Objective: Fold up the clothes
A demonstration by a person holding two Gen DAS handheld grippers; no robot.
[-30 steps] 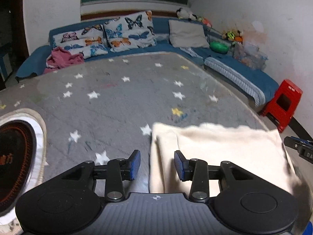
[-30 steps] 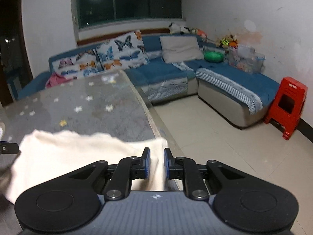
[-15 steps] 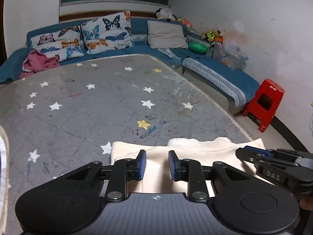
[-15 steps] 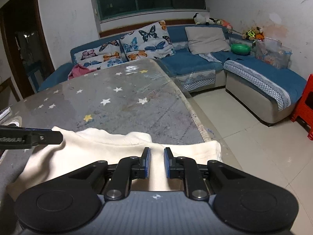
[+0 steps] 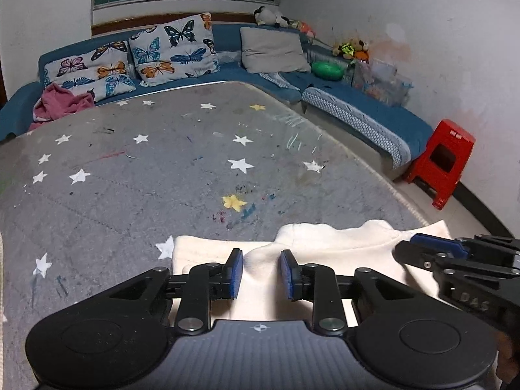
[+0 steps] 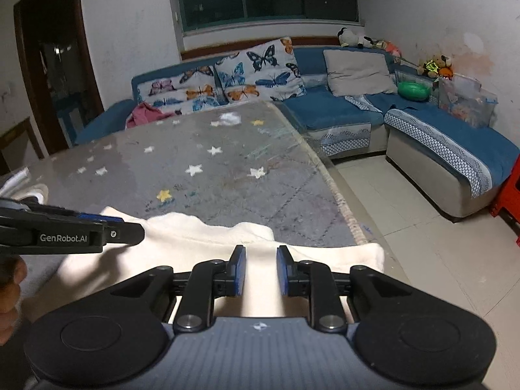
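Observation:
A cream garment [image 5: 341, 253] lies folded at the near edge of the grey star-patterned table [image 5: 162, 178]. My left gripper [image 5: 261, 260] sits over its left part, and a raised ridge of the cloth stands pinched between the blue pads. My right gripper [image 6: 260, 260] is over the garment [image 6: 195, 237] near the table's right corner. Its jaws are opening, and the cloth lies flat under the gap without the pads pressing on it. Each gripper shows in the other's view: the right gripper [image 5: 406, 247] on the cloth's right side, the left gripper [image 6: 130, 234] on its left.
A blue corner sofa [image 6: 341, 113] with butterfly cushions [image 5: 172, 52] wraps the far and right sides. A pink cloth [image 5: 61, 100] lies on its left end. A red stool [image 5: 442, 162] stands by the wall. The table's right edge [image 6: 338, 195] drops to tiled floor.
The garment came down flat onto the table. My left gripper moved over it and its jaws narrowed onto a cloth ridge. My right gripper's jaws widened from their earlier tight pinch.

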